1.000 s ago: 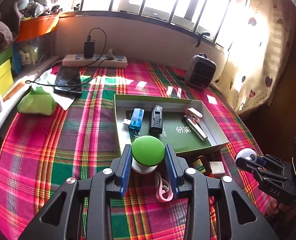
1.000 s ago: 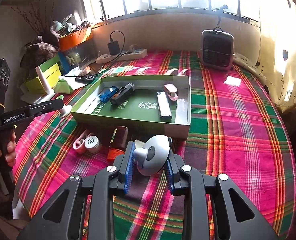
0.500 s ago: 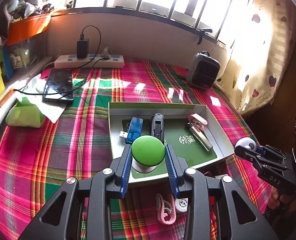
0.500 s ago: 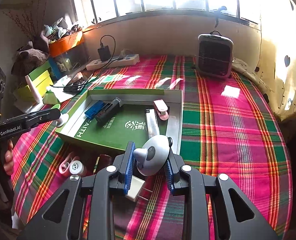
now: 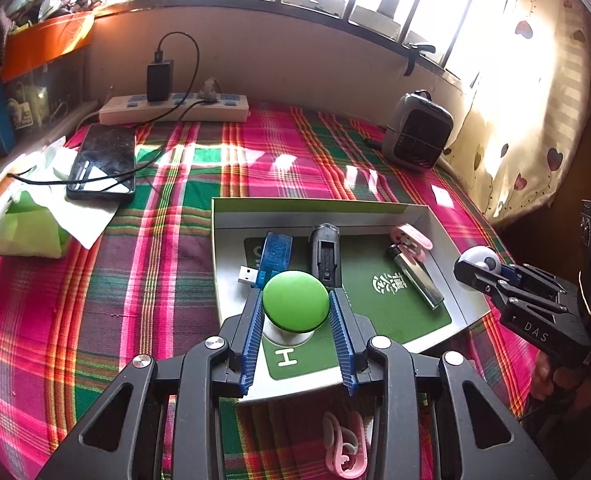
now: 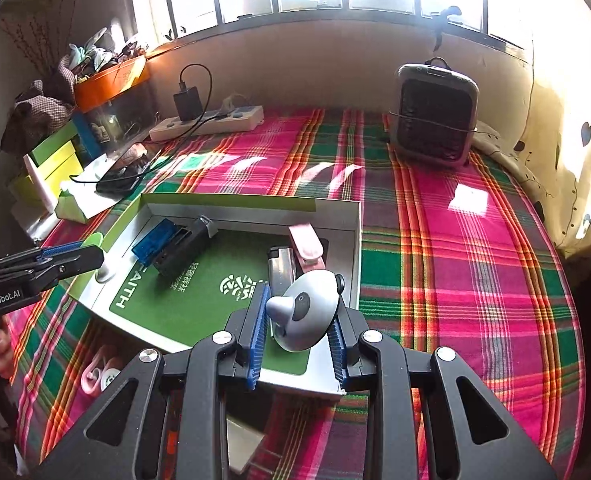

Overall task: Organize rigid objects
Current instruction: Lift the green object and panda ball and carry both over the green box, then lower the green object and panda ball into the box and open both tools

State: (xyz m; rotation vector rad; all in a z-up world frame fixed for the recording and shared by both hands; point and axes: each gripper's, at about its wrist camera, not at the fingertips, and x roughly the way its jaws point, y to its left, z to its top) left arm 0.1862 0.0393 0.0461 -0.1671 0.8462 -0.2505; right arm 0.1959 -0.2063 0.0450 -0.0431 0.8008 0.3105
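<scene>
left wrist view: the left gripper point(image 5: 296, 312) is clamped on a green-capped knob point(image 5: 295, 306), its blue pads pressing the cap's two sides, the white stem hanging down. the knob hangs over the near left part of the open box point(image 5: 423, 210), above the green card marked with an h. straight beyond the jaws lie the blue usb stick point(image 5: 273, 254) and the black clip-like block point(image 5: 326, 250), both with their long axes running near to far. the lighter point(image 5: 415, 276) and pink clip point(image 5: 411, 236) lie farther right. at the right edge the right gripper point(image 5: 477, 268) shows over the box's right wall, clamped on a grey rounded piece point(image 5: 480, 258).

right wrist view: the right gripper point(image 6: 297, 322) is clamped on the grey rounded piece point(image 6: 307, 312), which sits tilted, stub to the left. it hangs over the box's near right corner; the lighter point(image 6: 280, 268) and pink clip point(image 6: 305, 246) lie just beyond the jaws. bare green floor lies left of and below them. the left gripper point(image 6: 91, 254) reaches over the box's left wall.

i judge each hand nearer its own side of the box, so each release wants only a short drop onto the bare floor below.
</scene>
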